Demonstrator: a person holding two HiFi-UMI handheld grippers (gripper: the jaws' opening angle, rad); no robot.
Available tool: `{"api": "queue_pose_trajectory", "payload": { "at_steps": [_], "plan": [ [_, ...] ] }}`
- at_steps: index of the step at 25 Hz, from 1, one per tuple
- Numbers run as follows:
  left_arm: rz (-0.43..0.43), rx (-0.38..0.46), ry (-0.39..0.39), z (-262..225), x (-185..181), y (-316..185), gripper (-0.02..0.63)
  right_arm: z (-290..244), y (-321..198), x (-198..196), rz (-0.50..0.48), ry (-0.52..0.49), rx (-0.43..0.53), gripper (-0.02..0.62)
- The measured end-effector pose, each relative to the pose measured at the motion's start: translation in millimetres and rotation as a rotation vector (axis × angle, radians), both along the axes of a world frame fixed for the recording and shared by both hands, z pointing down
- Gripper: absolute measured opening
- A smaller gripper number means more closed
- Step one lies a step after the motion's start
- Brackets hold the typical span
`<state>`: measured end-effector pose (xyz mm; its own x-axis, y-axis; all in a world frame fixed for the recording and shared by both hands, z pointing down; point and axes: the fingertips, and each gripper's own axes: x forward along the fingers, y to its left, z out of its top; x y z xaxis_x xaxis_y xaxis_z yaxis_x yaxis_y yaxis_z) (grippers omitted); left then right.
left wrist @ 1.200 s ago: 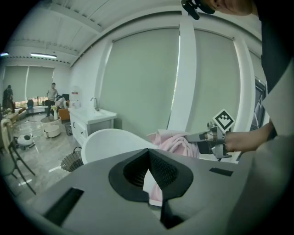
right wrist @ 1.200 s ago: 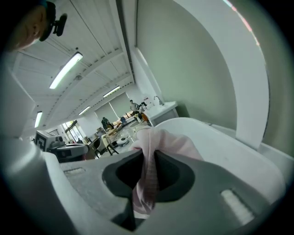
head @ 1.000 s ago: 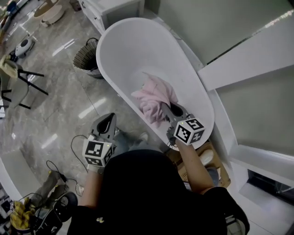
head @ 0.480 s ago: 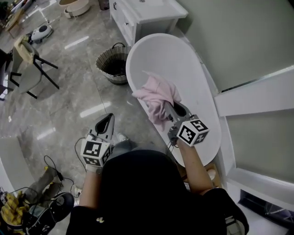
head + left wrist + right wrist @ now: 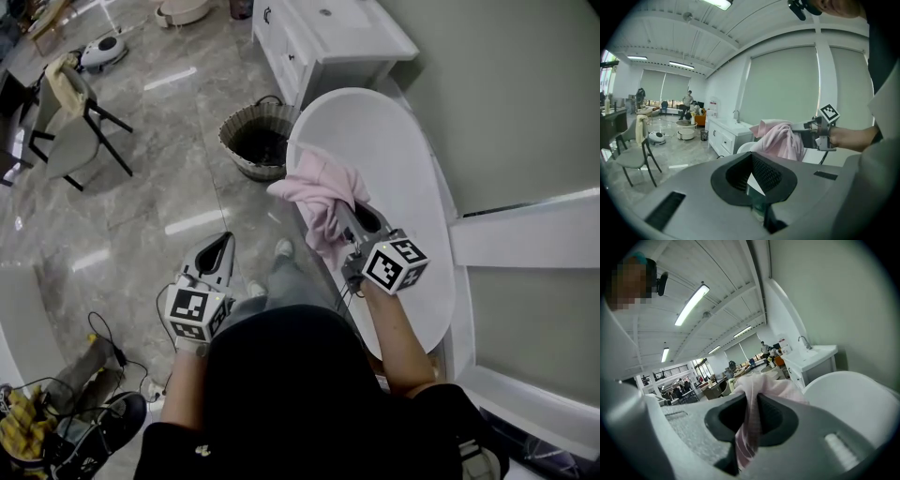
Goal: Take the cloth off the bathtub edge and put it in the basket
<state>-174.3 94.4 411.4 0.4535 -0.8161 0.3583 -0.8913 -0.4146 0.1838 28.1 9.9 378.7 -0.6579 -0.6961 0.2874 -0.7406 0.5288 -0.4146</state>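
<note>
The pink cloth (image 5: 317,199) hangs bunched from my right gripper (image 5: 349,217), which is shut on it above the near rim of the white bathtub (image 5: 405,173). In the right gripper view the cloth (image 5: 746,434) is pinched in the narrow slot between the dark pads of that gripper (image 5: 753,401), with the tub (image 5: 855,397) to its right. The woven basket (image 5: 260,141) stands on the floor by the tub's far end, ahead and left of the cloth. My left gripper (image 5: 221,244) hovers over the floor, shut and holding nothing. From the left gripper view (image 5: 752,164), the cloth (image 5: 780,140) shows at the right.
A white vanity cabinet (image 5: 328,37) stands just beyond the basket and tub. A chair (image 5: 75,112) with a cloth over it is at the far left, and cables and gear (image 5: 84,403) lie at the lower left. The marble floor (image 5: 178,202) spreads between them.
Both grippers and the view have moved along the tub toward the basket. The cloth has gone from inside the tub to over its near rim, and the basket appears closer.
</note>
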Motion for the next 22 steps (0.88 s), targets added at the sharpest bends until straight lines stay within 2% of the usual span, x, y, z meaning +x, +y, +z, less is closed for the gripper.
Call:
{"api": "queue_pose_trajectory", "payload": {
  "at_steps": [6, 11, 22],
  "plan": [
    [-0.016, -0.020, -0.011, 11, -25, -46, 0.006, 3, -58, -38, -0.048, -0.016, -0.009, 0.052],
    [-0.048, -0.043, -0.027, 18, -44, -112, 0.006, 11, -129, -63, -0.101, -0.030, -0.029, 0.052],
    [-0.129, -0.026, -0.037, 9, -73, -239, 0.006, 2, -273, -117, -0.207, -0.083, -0.040, 0.052]
  ]
}}
